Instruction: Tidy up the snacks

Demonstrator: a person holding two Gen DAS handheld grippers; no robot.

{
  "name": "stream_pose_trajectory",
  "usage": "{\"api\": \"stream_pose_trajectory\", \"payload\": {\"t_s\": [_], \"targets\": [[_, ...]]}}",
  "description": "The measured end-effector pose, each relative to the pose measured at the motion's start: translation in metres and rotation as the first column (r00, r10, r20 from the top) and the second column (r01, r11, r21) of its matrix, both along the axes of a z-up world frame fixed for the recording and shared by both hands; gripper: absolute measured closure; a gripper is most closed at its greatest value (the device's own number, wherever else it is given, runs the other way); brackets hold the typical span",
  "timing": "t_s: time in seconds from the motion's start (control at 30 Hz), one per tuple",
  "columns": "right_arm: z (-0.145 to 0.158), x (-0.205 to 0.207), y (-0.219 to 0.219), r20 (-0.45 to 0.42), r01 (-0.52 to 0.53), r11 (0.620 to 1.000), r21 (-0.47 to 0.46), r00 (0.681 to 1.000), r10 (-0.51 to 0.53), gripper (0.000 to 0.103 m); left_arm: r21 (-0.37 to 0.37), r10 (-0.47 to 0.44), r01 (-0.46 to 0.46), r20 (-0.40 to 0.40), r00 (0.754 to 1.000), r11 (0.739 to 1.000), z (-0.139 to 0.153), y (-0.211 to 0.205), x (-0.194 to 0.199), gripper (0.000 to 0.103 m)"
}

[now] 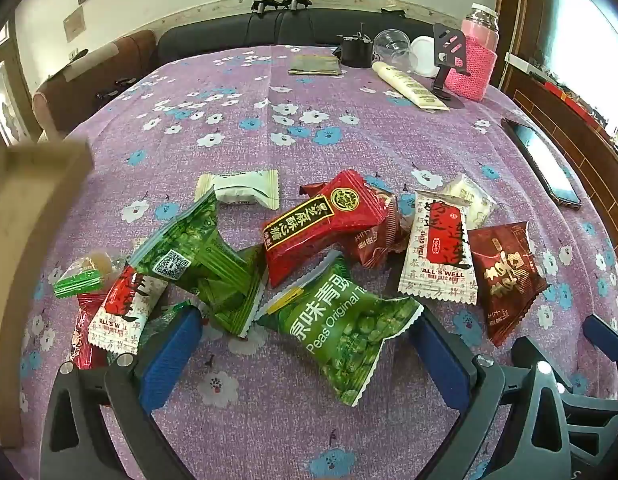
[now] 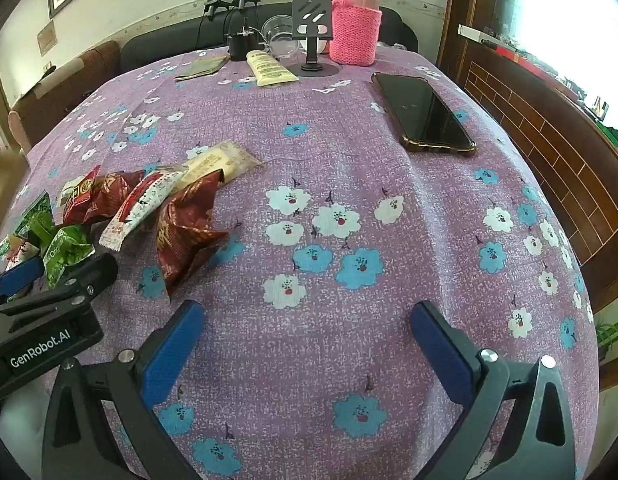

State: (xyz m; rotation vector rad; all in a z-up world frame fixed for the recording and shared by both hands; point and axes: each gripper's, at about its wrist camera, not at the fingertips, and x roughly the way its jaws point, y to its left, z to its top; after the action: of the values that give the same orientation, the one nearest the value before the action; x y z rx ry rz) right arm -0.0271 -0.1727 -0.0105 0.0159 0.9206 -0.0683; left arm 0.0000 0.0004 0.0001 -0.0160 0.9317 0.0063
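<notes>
A loose pile of snack packets lies on the purple flowered tablecloth [image 1: 269, 128]. In the left wrist view I see a green peas packet [image 1: 341, 328], a red packet [image 1: 321, 226], a white and red "All's Well" packet [image 1: 439, 248], a dark red packet [image 1: 507, 276], a green packet [image 1: 189, 248] and a pale packet [image 1: 239, 190]. My left gripper [image 1: 305, 336] is open, its blue pads either side of the green peas packet, just above it. My right gripper [image 2: 307, 328] is open and empty over bare cloth, right of the pile; the dark red packet [image 2: 189, 228] lies to its left.
A cardboard box edge [image 1: 29, 184] stands at the left. A black phone [image 2: 423, 114] lies at the right. At the far edge stand a pink-sleeved flask [image 2: 355, 20], a phone stand [image 2: 313, 28], a cream tube [image 2: 269, 68], a clear cup [image 2: 279, 34] and a flat olive pouch [image 2: 201, 68].
</notes>
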Motion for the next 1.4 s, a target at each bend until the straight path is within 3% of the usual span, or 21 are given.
{"api": "stream_pose_trajectory", "payload": {"t_s": [1.4], "targets": [[0.0002,-0.0003,-0.0004,0.000,0.000,1.000,0.001,1.000,0.000,0.000,-0.001,0.001,-0.001,-0.001,1.000,1.000,-0.0035,0.0014,-0.0007,0.000]]}}
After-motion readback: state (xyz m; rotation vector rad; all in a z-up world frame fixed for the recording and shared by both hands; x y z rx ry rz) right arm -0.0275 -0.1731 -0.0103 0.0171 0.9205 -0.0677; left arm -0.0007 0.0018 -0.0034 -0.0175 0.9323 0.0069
